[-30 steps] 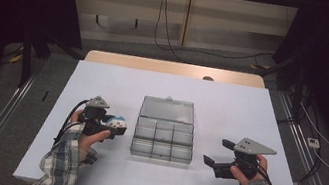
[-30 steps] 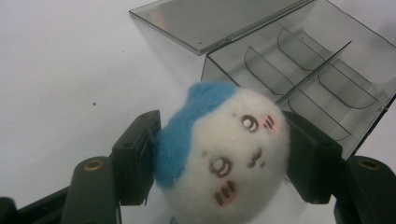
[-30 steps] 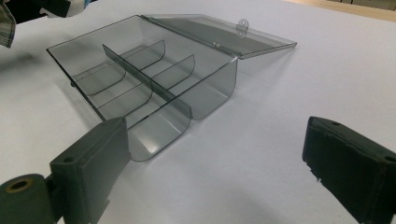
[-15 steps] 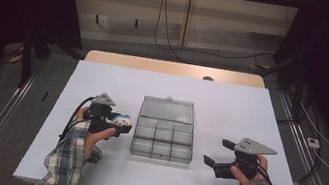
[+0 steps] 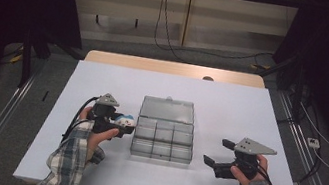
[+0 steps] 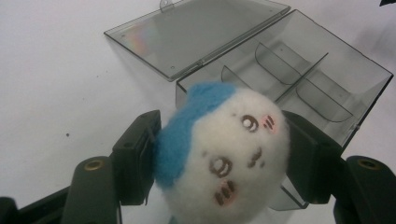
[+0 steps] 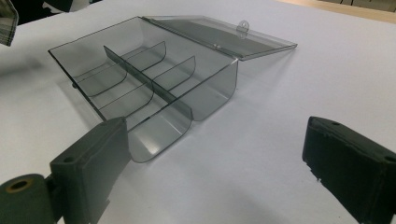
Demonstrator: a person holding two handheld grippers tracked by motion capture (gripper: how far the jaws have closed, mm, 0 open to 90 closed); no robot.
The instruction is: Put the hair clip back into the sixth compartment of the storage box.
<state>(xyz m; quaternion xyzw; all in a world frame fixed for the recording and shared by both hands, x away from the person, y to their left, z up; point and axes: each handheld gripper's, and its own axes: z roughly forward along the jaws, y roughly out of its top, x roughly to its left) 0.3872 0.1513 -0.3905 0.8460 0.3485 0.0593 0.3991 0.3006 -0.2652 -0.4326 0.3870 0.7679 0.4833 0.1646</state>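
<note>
Count: 2 grippers, 1 plush ball, 1 clear box. At left, left gripper [image 5: 127, 128] clamped on white-and-blue plush ball [image 6: 223, 154], held just beside box's left wall; face of ball legible in left gripper view, a pale blob from high view. At centre of white table [image 5: 231, 104], clear divided box [image 5: 163, 137], lid [image 5: 168, 109] laid flat behind. At right, right gripper [image 5: 216, 155] spread wide, empty, near box; bare table between.

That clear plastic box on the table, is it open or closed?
Open. The box has its lid swung back flat on the table, baring empty compartments.
</note>
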